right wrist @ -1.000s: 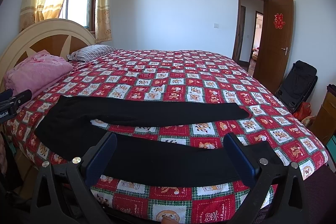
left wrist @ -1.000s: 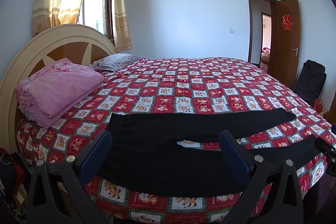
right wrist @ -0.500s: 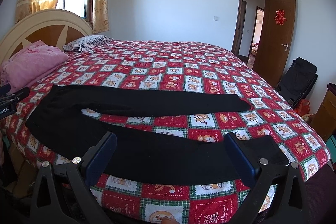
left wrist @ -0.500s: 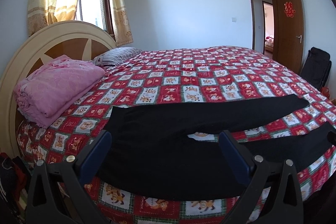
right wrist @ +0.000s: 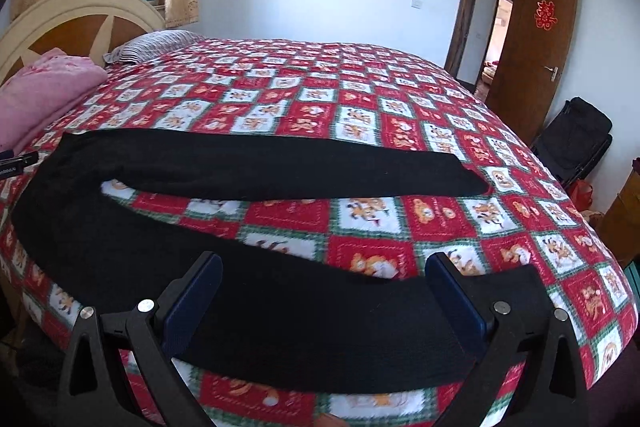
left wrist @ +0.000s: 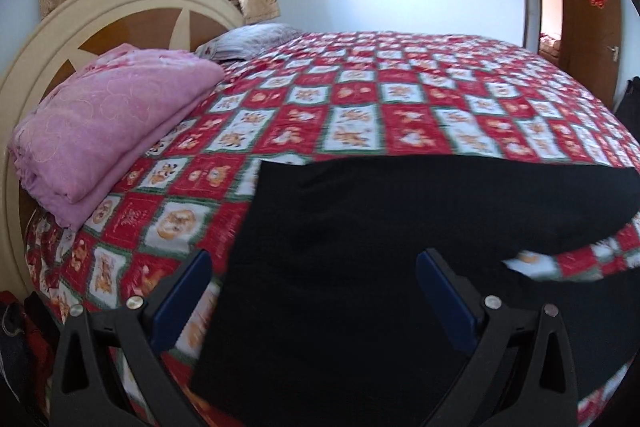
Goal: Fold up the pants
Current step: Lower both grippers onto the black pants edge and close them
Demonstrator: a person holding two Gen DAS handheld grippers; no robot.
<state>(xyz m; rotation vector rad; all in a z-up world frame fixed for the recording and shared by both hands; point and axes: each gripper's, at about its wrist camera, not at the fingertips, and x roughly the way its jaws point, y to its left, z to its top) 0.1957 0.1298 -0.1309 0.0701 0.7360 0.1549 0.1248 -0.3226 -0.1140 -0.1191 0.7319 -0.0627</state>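
Item: pants (right wrist: 248, 167) — black, spread flat across the near edge of the bed (right wrist: 360, 115). Waist lies to the left, toward the headboard (left wrist: 120, 7); both legs run right. The far leg lies straight; the near leg follows the bed's near edge, and a strip of quilt shows between the two. Nothing is folded yet.

Left hand-held gripper (left wrist: 312, 291): jaws wide apart, holding nothing, poised over the waist end with dark cloth between the blue pads (left wrist: 436, 279).

Right hand-held gripper (right wrist: 324, 291): jaws also wide apart and empty, poised over the near leg not far from its cuff.

Also present: a folded pink blanket (left wrist: 108, 123) at the left by the headboard, near the waist but apart from it; a striped pillow (right wrist: 160, 43) far left.

Step in hand, as you should judge it: taking hold for the first fold, near leg onto far leg.

- Bring each pad down on the near edge of the cloth, so one jaw slips under a single layer.
- Close both grippers before lifting; a lone grip will drag the pants askew.
- Carry the near leg far and level, keeping the cloth taut between your two grips.
- Lay seam onto seam — cuffs matched — then release.
- Left view is blurred; settle before you pinch.
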